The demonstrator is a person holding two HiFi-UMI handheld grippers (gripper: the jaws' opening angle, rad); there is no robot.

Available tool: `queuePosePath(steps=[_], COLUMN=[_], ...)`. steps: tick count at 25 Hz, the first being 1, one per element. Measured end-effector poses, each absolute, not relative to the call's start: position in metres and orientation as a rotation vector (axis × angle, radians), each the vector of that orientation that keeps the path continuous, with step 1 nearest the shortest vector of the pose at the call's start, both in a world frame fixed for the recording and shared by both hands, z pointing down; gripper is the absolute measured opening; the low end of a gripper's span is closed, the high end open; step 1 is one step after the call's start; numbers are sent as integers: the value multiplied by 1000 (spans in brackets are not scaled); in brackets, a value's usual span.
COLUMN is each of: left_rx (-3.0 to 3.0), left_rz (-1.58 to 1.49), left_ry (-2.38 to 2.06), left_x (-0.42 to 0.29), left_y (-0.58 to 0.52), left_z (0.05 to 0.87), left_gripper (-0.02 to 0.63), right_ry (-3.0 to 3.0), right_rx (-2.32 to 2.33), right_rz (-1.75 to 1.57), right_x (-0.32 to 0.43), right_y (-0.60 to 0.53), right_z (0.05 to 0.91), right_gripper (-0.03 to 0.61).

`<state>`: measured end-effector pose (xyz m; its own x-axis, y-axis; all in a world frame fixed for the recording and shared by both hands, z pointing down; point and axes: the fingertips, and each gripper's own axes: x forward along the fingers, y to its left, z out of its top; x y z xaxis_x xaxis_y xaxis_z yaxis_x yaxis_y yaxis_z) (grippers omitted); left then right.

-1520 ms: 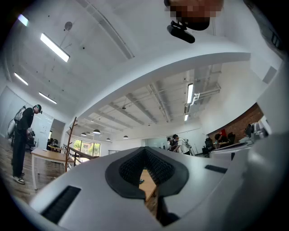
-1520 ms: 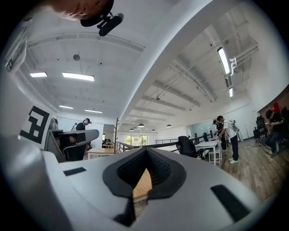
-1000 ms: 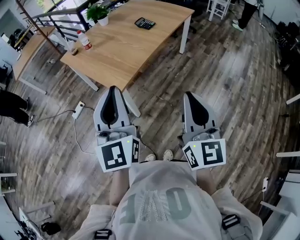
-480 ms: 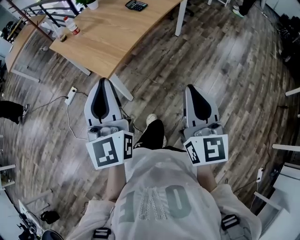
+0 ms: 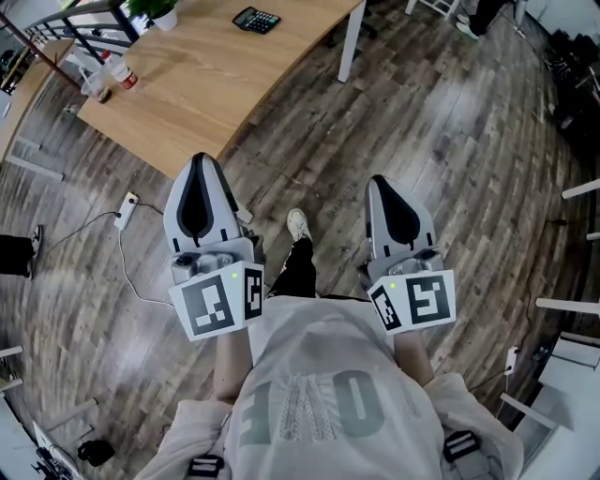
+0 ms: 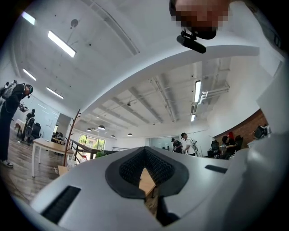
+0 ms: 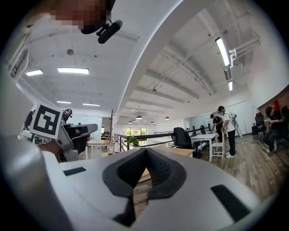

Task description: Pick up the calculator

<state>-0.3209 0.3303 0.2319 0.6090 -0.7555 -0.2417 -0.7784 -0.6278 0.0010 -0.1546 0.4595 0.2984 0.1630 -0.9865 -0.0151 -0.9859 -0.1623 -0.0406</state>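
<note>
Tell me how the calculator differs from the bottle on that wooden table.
The calculator is dark and flat and lies low on the surface; the bottle is clear with a red label and appears to stand upright. In the head view the calculator sits further up the tabletop, away from the edges that show, while the bottle stands close to the table's left corner. Both rest on the same wooden table, well apart from each other.

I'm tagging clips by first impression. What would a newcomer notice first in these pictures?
The two white two-jaw grippers with black-and-white marker cubes, left gripper and right gripper, both shut and empty, held over the dark wood-plank floor. Next, the pale wooden table at the head view's upper left, with the small black calculator lying on it.
</note>
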Motion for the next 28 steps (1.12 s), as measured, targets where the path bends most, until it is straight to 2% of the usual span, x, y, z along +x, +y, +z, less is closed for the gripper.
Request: queuePosePath(steps=[16,28], left_rx=[-2682,-2736], left_rz=[298,363], left_ry=[1311,1333], left_x=[-213,-184], left_y=[150,57], left_z=[209,212], left_gripper=[9,9], right_ry=[2057,2075], right_rx=[-2259,-2354], right_rz=[8,59], right_x=[-53,-16], right_y=[266,182], right_z=[268,253], right_gripper=[18,18])
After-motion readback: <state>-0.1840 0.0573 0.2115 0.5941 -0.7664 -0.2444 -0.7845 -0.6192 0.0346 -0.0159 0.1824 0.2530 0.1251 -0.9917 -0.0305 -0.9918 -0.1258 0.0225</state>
